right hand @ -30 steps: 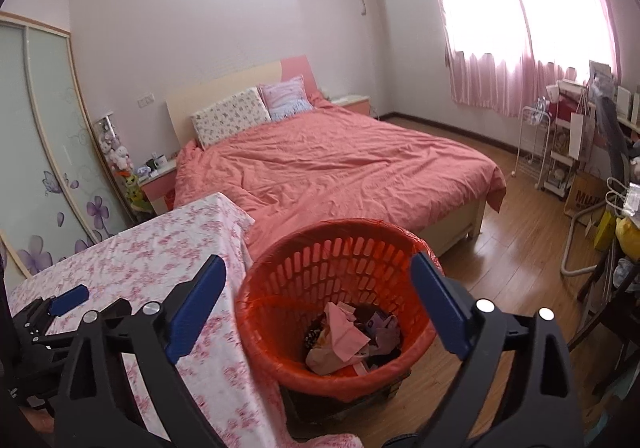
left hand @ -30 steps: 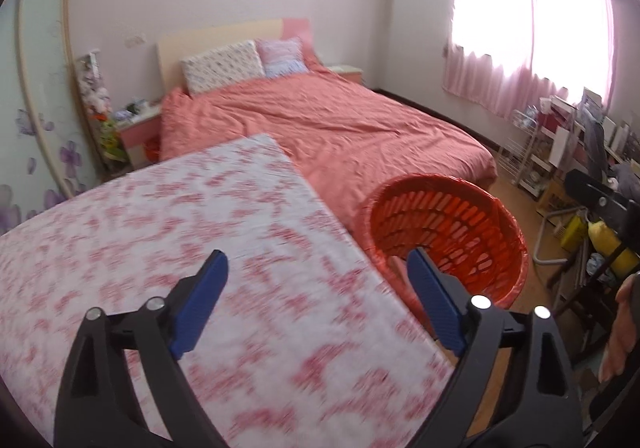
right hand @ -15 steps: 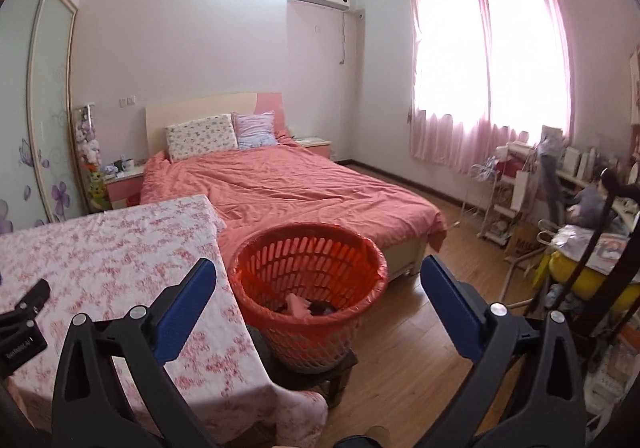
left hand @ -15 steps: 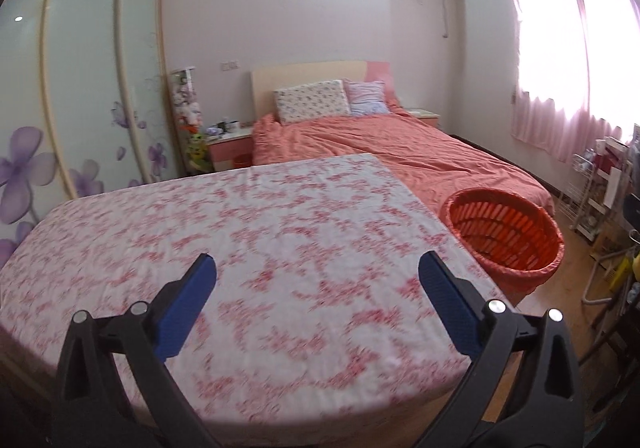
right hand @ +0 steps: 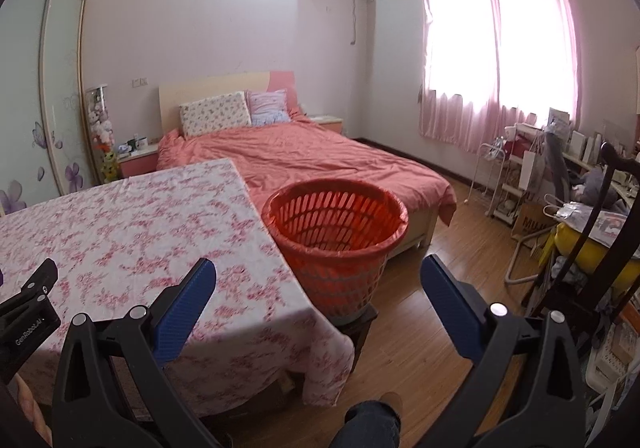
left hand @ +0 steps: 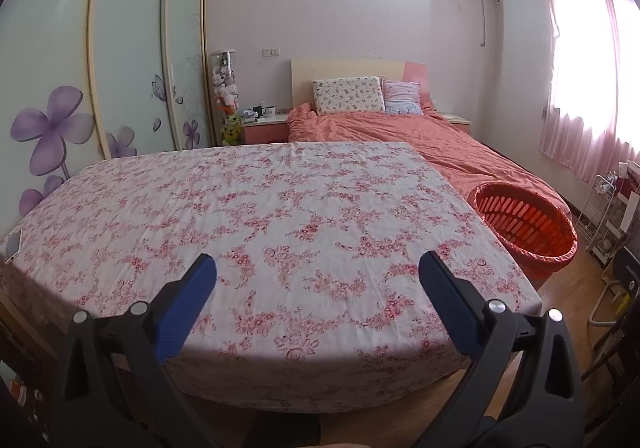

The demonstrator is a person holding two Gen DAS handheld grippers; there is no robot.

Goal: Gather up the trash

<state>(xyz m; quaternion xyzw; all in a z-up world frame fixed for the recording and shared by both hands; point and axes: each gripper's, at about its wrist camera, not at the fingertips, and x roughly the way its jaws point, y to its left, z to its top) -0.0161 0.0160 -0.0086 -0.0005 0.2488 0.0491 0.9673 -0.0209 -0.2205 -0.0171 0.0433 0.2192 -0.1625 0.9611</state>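
An orange plastic basket (right hand: 338,232) lined with a red bag stands on a low stool by the table's right edge; it also shows in the left wrist view (left hand: 526,226). Its inside is hidden from both views. My left gripper (left hand: 316,280) is open and empty, held back over the near edge of the table with the pink floral cloth (left hand: 260,216). My right gripper (right hand: 318,280) is open and empty, held back in front of the basket and the table corner (right hand: 312,328). No loose trash shows on the tablecloth.
A white phone (left hand: 14,246) lies at the table's far left edge. A bed with a salmon cover (right hand: 312,152) stands behind the table and basket. Cluttered shelves and a desk (right hand: 560,184) line the right wall. Wood floor (right hand: 416,328) lies right of the basket.
Both grippers have pulled back and up from the basket and the table. The basket's contents, seen one second ago, are now out of sight. Both stay open.
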